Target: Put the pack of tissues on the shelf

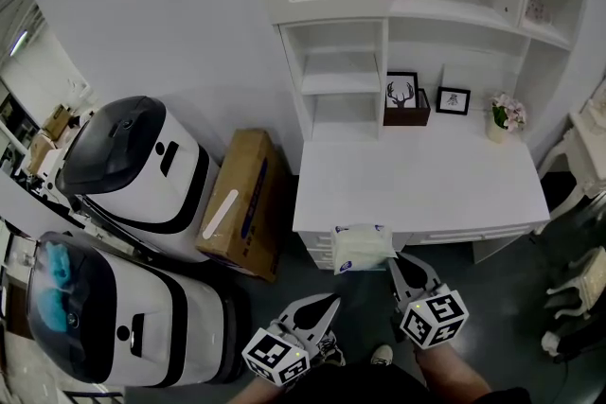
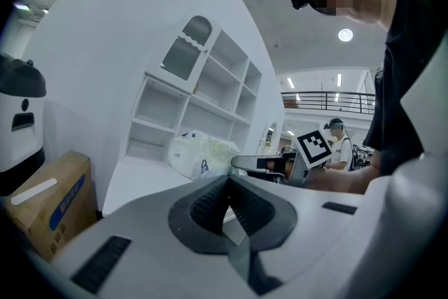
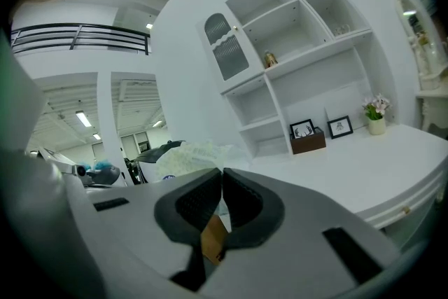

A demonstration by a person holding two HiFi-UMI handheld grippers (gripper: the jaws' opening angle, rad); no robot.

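Observation:
The pack of tissues (image 1: pixel 361 248), white and soft with a blue label, hangs at the front edge of the white desk (image 1: pixel 445 180). My right gripper (image 1: pixel 398 263) is shut on the pack's right corner from below. In the right gripper view the pack (image 3: pixel 187 156) bulges just beyond the shut right gripper (image 3: pixel 219 180). My left gripper (image 1: pixel 329 303) is shut and empty, low and to the left of the pack. The left gripper view looks past the shut left gripper (image 2: pixel 227 187) at the pack (image 2: pixel 201 154). The white shelf unit (image 1: pixel 343 82) rises at the desk's back.
Two framed pictures (image 1: pixel 402 94) (image 1: pixel 454 99) and a small flower pot (image 1: pixel 505 116) stand at the desk's back. A cardboard box (image 1: pixel 241 203) leans left of the desk. Two white and black machines (image 1: pixel 133 166) (image 1: pixel 104 317) stand further left. A white chair (image 1: pixel 578 289) is at right.

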